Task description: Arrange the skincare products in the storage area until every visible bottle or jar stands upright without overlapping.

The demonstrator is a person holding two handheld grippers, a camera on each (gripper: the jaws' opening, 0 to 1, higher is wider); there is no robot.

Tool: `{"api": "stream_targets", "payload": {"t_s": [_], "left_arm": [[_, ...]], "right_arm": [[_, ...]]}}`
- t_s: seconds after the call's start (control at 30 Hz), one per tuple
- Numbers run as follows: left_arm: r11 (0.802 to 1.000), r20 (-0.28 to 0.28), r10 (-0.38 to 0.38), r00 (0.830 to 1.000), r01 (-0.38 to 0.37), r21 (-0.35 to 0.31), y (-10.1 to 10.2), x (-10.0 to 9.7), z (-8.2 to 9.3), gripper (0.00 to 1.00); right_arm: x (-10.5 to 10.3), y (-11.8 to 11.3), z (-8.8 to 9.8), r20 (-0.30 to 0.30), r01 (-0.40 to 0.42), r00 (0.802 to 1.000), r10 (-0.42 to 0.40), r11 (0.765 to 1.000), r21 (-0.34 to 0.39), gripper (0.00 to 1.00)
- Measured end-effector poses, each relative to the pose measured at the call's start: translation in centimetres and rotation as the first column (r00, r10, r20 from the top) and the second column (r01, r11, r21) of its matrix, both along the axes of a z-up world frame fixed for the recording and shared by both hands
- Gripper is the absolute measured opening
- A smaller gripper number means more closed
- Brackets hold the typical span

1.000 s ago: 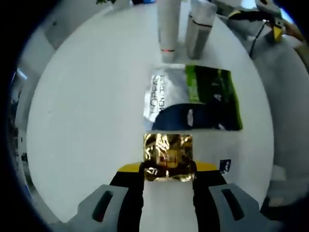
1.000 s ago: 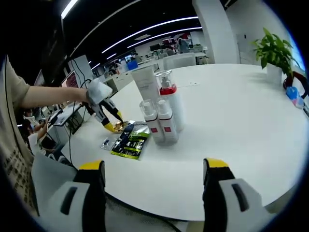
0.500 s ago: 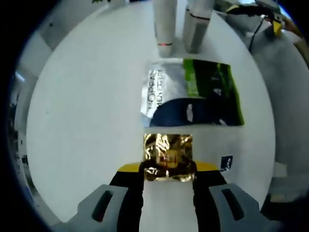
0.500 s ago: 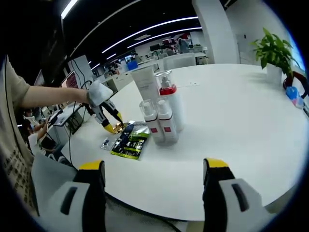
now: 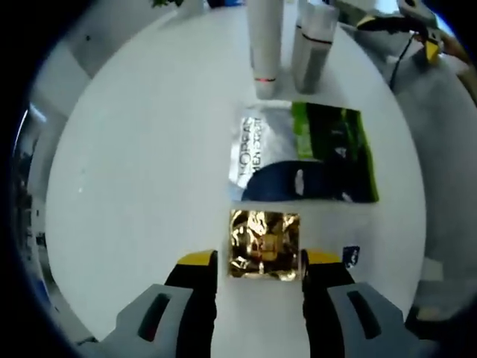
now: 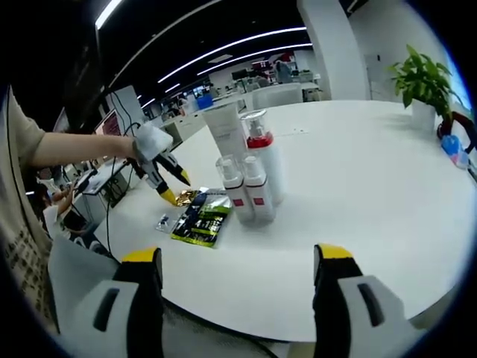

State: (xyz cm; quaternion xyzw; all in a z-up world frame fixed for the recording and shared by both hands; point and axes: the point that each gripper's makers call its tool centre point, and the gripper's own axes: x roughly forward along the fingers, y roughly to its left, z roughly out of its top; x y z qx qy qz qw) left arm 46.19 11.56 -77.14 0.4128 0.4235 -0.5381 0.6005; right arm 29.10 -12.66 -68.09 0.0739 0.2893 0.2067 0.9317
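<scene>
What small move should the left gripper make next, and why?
Probably back the left gripper away from the gold sachet: its jaws stand open on either side of the sachet, which lies flat on the table, clear of the green-and-silver sachet.

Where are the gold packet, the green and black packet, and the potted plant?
gold packet (image 5: pixel 264 244), left gripper view, middle of the foil.
green and black packet (image 5: pixel 307 153), left gripper view, middle of its face.
potted plant (image 6: pixel 422 78), right gripper view, its leaves.
</scene>
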Motion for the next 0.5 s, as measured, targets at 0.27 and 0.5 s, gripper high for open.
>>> {"api": "stream_targets", "payload": {"t_s": [0.27, 0.5], "left_arm": [[0.985, 0.001, 0.137, 0.991, -0.136, -0.106, 0.2, -0.6, 1.9, 0.50], [0.926, -0.038, 0.291, 0.956, -0.292, -0.238, 0.1, -2.6, 4.6, 0.60]], "right_arm": [[0.0, 0.2, 0.2, 0.012, -0.014, 1.000, 0.014, 1.000, -0.004, 0.84], [-0.1, 0.5, 0.5, 0.027, -0.028, 0.999, 0.028, 1.000, -0.002, 0.84]]}}
